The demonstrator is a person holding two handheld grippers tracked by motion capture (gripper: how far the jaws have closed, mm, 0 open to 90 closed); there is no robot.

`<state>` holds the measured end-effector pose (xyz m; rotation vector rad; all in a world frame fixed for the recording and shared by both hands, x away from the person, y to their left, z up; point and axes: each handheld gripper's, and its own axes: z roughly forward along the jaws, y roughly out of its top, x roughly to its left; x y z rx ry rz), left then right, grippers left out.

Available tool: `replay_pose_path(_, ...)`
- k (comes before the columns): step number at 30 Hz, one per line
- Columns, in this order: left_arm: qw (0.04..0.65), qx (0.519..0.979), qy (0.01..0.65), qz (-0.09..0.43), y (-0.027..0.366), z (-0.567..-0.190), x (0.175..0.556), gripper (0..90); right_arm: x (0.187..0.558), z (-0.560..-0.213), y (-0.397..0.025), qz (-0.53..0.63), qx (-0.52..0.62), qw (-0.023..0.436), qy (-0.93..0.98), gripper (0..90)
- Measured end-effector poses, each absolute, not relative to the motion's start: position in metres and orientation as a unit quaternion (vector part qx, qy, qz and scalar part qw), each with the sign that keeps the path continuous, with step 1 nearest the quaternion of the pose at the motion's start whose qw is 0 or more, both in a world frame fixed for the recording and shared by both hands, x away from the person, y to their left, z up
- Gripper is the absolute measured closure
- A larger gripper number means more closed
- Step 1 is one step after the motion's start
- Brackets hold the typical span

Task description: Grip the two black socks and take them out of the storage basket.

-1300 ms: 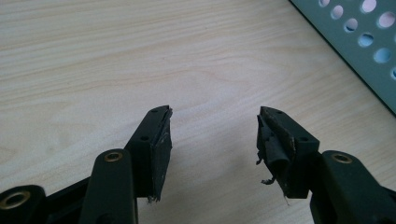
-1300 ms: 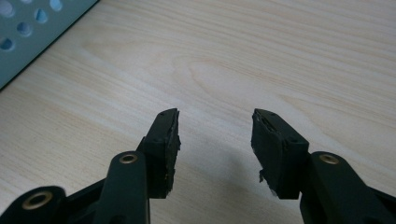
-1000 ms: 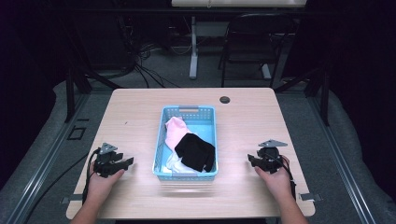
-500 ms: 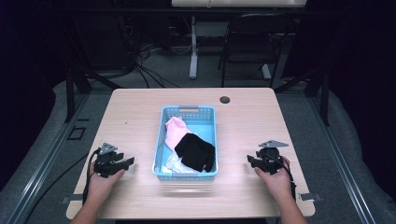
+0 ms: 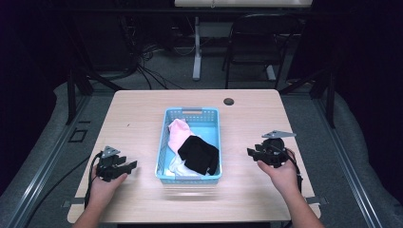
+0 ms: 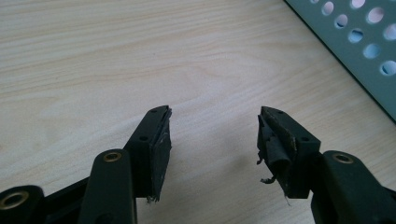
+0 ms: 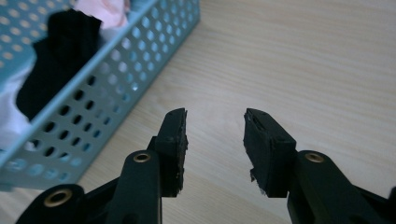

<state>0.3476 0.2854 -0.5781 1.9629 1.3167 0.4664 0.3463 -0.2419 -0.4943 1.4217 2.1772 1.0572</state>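
White cloth (image 5: 177, 167) (under black cloth (image 5: 199, 154)) lies mostly hidden.

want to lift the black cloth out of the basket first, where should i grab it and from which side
Pinch the black cloth at its raised middle fold, coming straight down from above with jaws open. It lies on top of the pink cloth and white cloth, and the blue basket walls block a side approach. The right gripper looks the nearer, since the cloth sits toward that wall.

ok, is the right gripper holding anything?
No, the right gripper is open, with bare table between its fingers.
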Motion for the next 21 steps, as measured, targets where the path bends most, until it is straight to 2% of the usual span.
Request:
replay_pose_path(8,0.356,0.764,0.508,0.178,0.283,-0.578,0.348,44.6,0.347,-0.448,-0.221,0.365,0.453,0.179,0.794,59.3)
replay_pose_path(21,0.358,0.762,0.510,0.176,0.282,-0.579,0.351,44.7,0.361,-0.410,-0.184,0.329,0.409,0.170,0.834,59.4)
